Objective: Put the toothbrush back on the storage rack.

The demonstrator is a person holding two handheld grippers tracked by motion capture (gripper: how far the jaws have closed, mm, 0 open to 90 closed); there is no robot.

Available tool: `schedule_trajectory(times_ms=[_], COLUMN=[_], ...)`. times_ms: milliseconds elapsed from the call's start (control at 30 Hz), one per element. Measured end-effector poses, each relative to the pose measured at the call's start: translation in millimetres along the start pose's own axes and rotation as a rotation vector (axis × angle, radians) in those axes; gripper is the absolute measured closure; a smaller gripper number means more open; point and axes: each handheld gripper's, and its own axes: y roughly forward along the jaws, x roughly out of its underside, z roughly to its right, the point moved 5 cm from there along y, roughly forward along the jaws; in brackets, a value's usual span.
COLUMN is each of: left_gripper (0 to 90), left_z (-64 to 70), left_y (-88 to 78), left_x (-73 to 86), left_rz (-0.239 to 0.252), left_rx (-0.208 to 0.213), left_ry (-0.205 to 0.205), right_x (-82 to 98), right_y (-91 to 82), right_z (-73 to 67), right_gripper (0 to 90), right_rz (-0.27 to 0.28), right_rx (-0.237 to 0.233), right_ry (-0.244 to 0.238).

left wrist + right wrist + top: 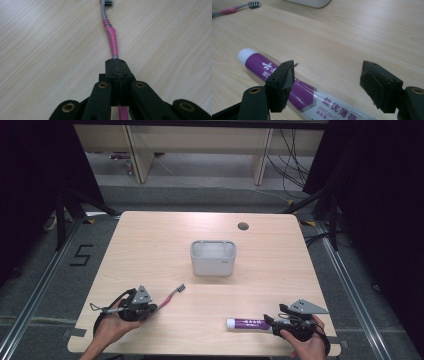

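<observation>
The tabletop [150, 245] is pale wood, and a grey rectangular bin [213, 257] stands upright near its middle, well apart from both your hands.

The toothpaste tube [248, 323] lies flat near your edge on the right, white cap pointing toward your left. Your right tool [332, 82] stands wide open; one jaw sits over the purple body, and I cannot tell whether it touches, while the other stands clear to the side over bare wood. I judge the tube soft and squashy in the body, stiffer at the cap shoulder and the crimped tail, and slick on its printed skin. Take it across the body near the shoulder, where it will neither dent much nor slide.

The pink toothbrush [111, 37] is clamped at the tail of its handle by your left tool [118, 68], jaws shut tight on it. It points away toward the bin, bristle head out front. It looks light and stiff, but held so far back the long end may swing or twist in the pads, so move it gently.
</observation>
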Motion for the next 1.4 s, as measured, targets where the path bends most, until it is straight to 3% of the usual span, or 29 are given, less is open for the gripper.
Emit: schedule_trajectory(times_ms=[200,367,567,667,700,833,1100,1400], left_gripper=[88.5,87.4,81.3,71.1,69.1,64.4,63.5,66.8], left_z=[9.6,9.7,6.4,4.7,3.2,1.6,-4.5,-6.6], left_y=[-0.7,-2.2,-2.9,-2.1,-1.6,2.1,14.2,21.2], left_x=[1.5,-1.7,-10.7,-15.7,-18.9,-22.7,-30.5,-34.6], left_rz=[-0.008,0.0,0.004,-0.013,-0.042,-0.082,-0.184,-0.21], left_rx=[0.024,0.021,0.002,0.016,0.02,0.021,0.028,0.042], left_ry=[0.012,0.018,-0.016,-0.025,-0.025,-0.01,-0.026,-0.018], right_x=[-0.4,-0.6,-0.3,-0.1,-0.1,-0.4,-0.3,0.4], right_y=[-0.2,-0.7,-0.4,0.0,0.1,-0.5,-0.6,1.0], right_z=[-0.3,-0.3,-0.2,-0.9,-1.3,-1.2,-1.2,-2.6], right_gripper=[28.5,28.5,28.5,28.5,28.5,28.5,28.5,28.5], right_rz=[0.002,0.004,0.0,0.004,0.003,0.004,0.003,-0.005], right_rx=[-0.002,0.001,0.004,0.005,0.003,0.004,0.006,-0.008], right_ry=[-0.003,-0.003,-0.005,-0.002,-0.001,0.001,0.0,0.007])
